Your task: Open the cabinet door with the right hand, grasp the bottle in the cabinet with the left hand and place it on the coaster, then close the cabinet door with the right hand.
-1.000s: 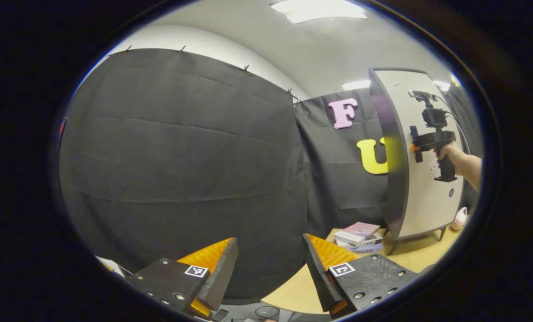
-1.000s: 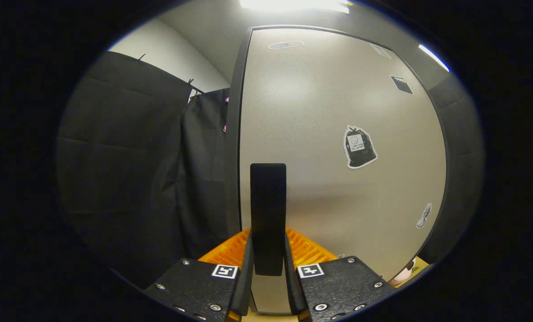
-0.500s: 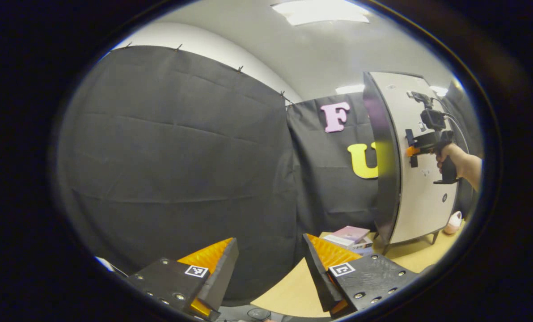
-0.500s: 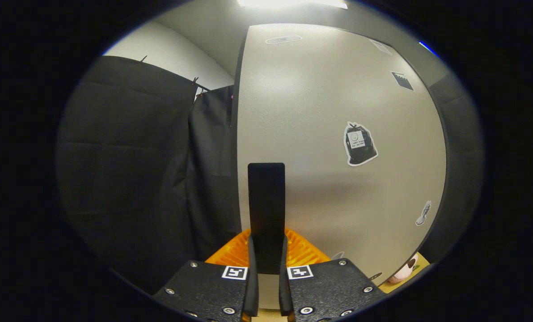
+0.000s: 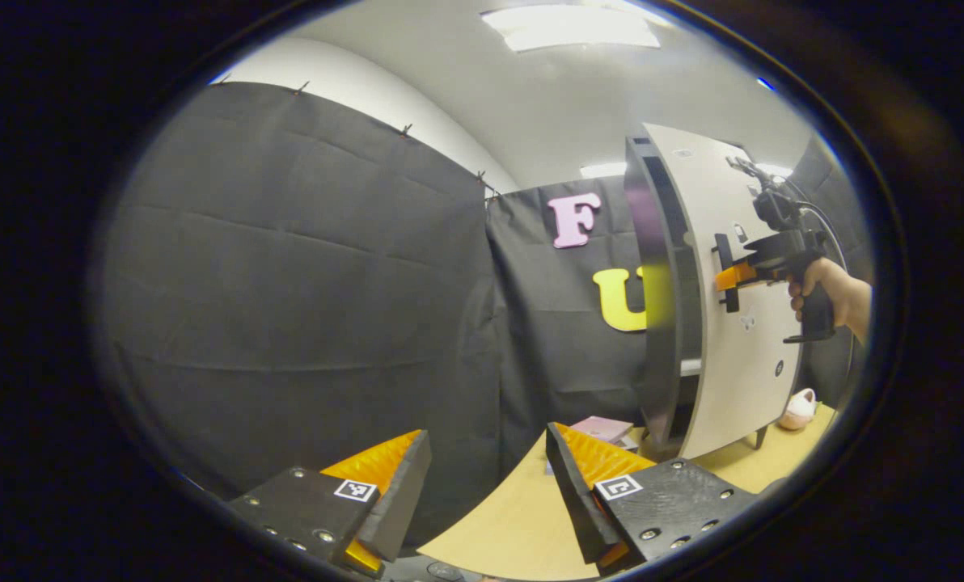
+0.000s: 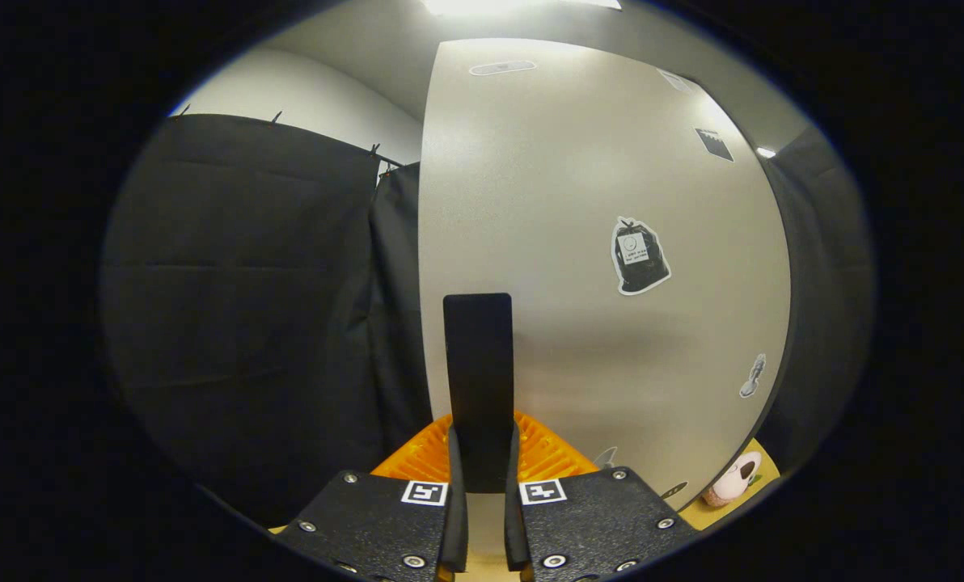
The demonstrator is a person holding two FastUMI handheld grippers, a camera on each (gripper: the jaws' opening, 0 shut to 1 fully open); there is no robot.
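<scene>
Left gripper view: the left gripper [image 5: 488,477] hangs over the near edge of the wooden bench [image 5: 522,525], its fingers [image 5: 401,485] spread wide apart with nothing between them. At right stands the cabinet [image 5: 660,299], and its pale door [image 5: 733,323] has swung further from the dark frame than a moment ago, baring a strip of dark interior with a light shelf edge. What lies inside is too dim to tell. A hand [image 5: 813,283] holds the right gripper [image 5: 725,279] against the door's handle. Some books [image 5: 599,428] lie by the cabinet's foot, and a small pink object [image 5: 797,408] sits beyond it.

Right gripper view: the right gripper's fingers [image 6: 450,493] are closed tightly on the door's upright black handle [image 6: 478,380]. The door's pale face carries several small stickers [image 6: 640,255].
</scene>
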